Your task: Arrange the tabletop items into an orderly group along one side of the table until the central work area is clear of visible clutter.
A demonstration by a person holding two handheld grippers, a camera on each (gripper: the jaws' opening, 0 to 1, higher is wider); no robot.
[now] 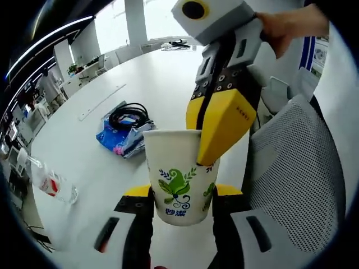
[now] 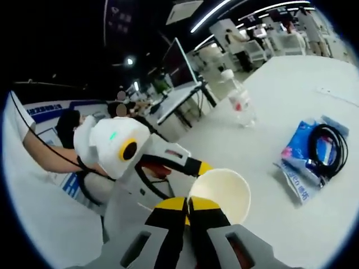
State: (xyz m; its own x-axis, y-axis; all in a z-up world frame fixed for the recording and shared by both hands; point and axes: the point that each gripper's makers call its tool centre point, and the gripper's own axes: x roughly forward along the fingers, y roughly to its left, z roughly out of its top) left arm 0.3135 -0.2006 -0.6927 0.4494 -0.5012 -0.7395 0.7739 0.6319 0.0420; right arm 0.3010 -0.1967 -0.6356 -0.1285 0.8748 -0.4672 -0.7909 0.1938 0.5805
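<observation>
Left gripper clamps the paper cup; right gripper pinches its rim. The right gripper view alone shows the cup's empty inside (smooth, round); a plastic bottle stands at 1 o'clock.

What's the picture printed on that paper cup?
A green leafy design on the white paper cup, clearest in the left gripper view.

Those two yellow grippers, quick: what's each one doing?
Left gripper: closed around the white paper cup with the green leaf print.
Right gripper: closed, pinching the same cup's rim.
</observation>
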